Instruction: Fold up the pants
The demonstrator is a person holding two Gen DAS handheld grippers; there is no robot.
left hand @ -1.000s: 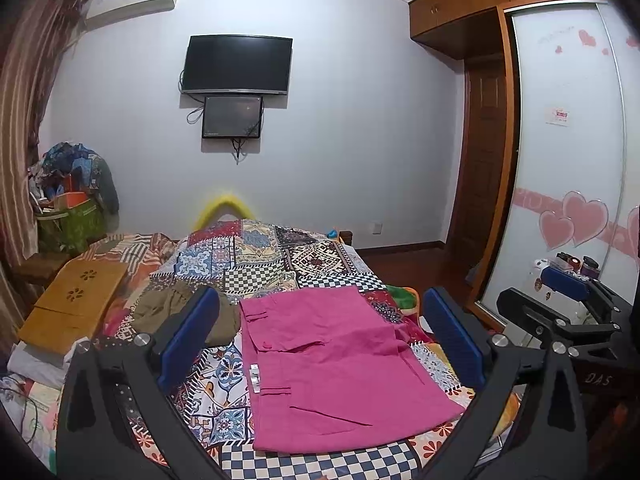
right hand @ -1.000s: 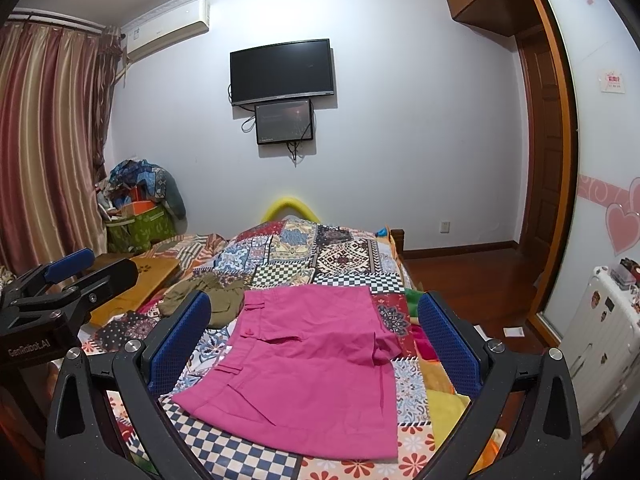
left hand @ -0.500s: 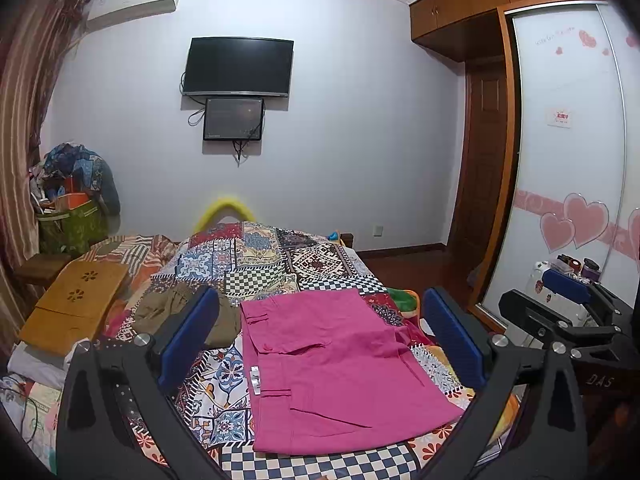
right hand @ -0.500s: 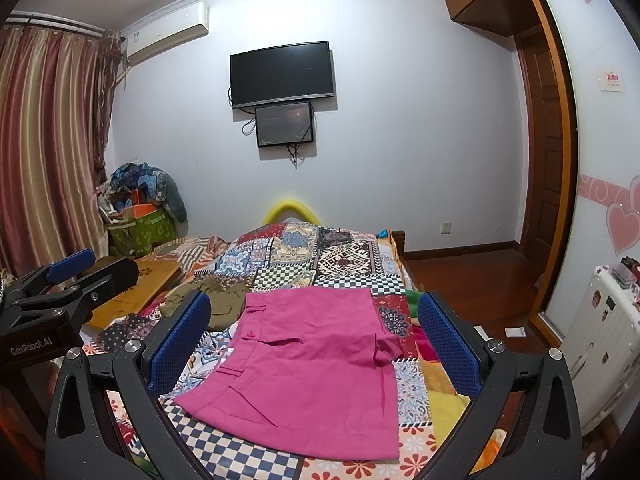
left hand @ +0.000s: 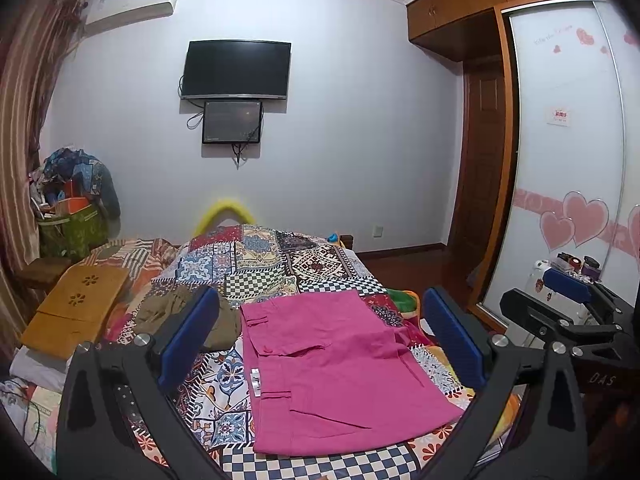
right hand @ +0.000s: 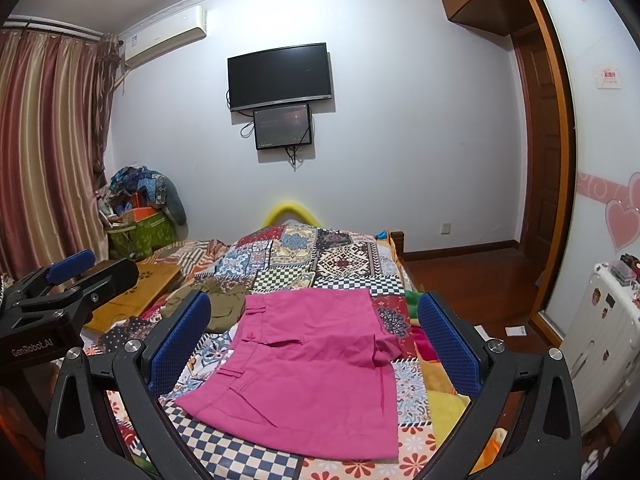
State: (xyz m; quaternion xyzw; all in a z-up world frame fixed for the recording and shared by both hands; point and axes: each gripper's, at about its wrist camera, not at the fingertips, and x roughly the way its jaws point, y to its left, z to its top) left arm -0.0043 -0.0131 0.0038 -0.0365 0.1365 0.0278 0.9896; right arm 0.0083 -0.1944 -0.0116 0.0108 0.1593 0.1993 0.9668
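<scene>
Pink pants (left hand: pixel 336 364) lie flat and folded on the patchwork bedspread (left hand: pixel 280 256), waistband to the left, a white tag at that edge. In the right wrist view the pink pants (right hand: pixel 316 364) fill the middle of the bed. My left gripper (left hand: pixel 324 340) hovers above and in front of them, open, nothing between its blue pads. My right gripper (right hand: pixel 316 340) is also open and empty, held above the pants. Each gripper shows in the other's view: the right gripper (left hand: pixel 568 308) at far right, the left gripper (right hand: pixel 60 288) at far left.
An olive garment (left hand: pixel 188 312) lies crumpled left of the pants. A wooden lap desk (left hand: pixel 76 304) rests on the bed's left side. A green bag with clutter (left hand: pixel 72 224) stands by the curtain. A wardrobe with heart decals (left hand: pixel 572 184) and a white radiator (right hand: pixel 600 344) are at right.
Both grippers have drifted very slightly; the view has tilted up a touch. The pants have not moved.
</scene>
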